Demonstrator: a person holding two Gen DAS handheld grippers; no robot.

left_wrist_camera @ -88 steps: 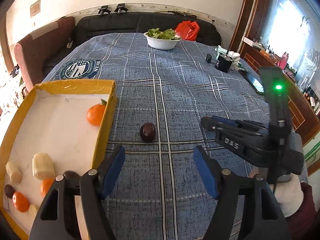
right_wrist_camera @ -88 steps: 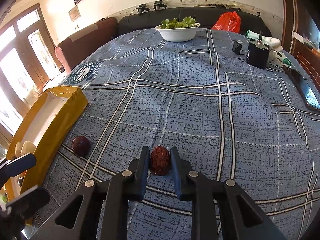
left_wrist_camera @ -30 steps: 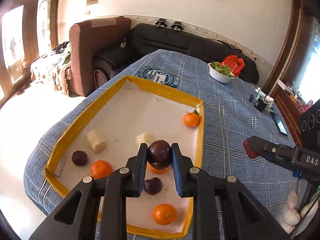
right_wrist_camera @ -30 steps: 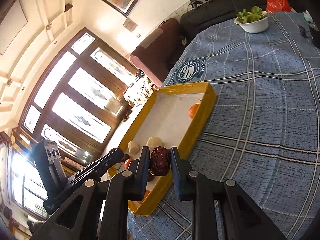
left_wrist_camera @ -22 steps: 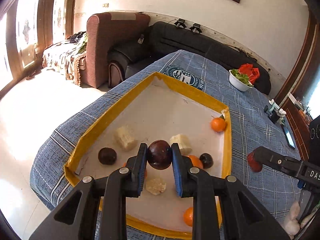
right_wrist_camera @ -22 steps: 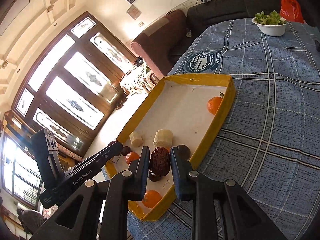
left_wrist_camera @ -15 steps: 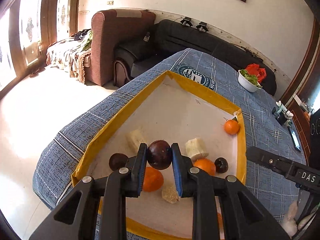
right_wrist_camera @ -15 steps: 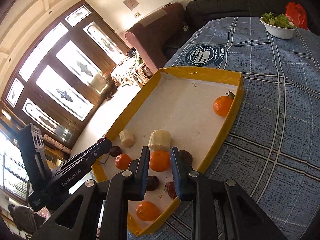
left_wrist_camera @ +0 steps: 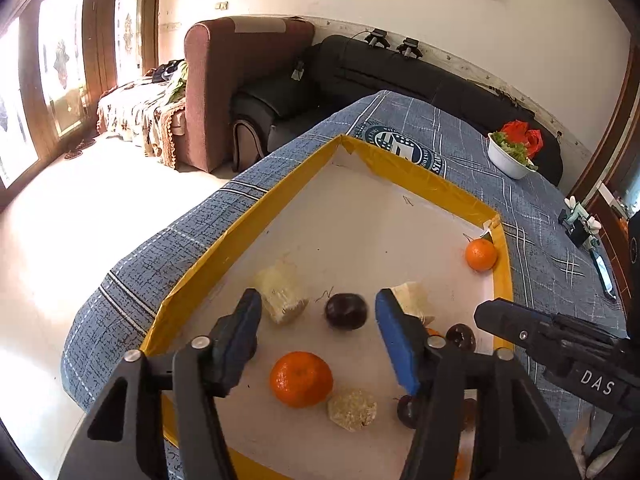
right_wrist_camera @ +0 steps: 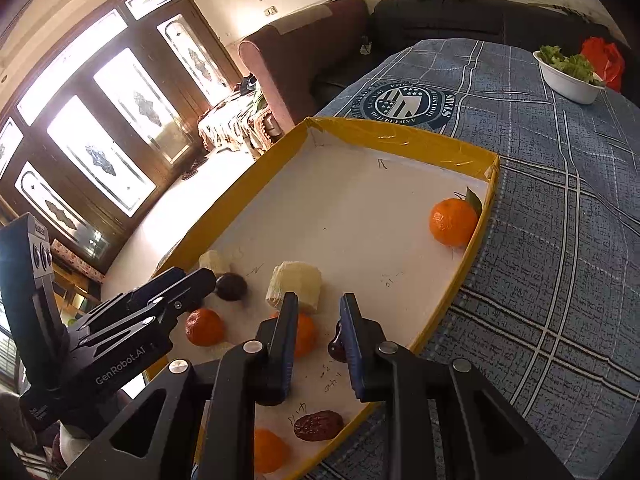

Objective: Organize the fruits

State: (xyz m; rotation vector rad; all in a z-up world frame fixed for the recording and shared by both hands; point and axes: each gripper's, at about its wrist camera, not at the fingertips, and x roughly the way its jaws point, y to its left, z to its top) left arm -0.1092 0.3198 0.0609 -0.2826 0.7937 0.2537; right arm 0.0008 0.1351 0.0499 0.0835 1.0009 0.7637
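- Fruits are seen in the left wrist view inside a shallow yellow-rimmed tray (left_wrist_camera: 256, 224) with a smooth white floor: a round dark plum (left_wrist_camera: 345, 311), glossy-skinned, lies at mid-tray, a dimpled orange (left_wrist_camera: 301, 379) nearer the camera.
- Above the plum, the left gripper (left_wrist_camera: 318, 314) is held with jaws that have just been opening; nothing is pressed between its blue pads.
- In the right wrist view, a wrinkled red date (right_wrist_camera: 319, 425) is seen lying by the tray's near rim.
- The right gripper (right_wrist_camera: 319, 314) is closed to a narrow gap, empty, over the tray.
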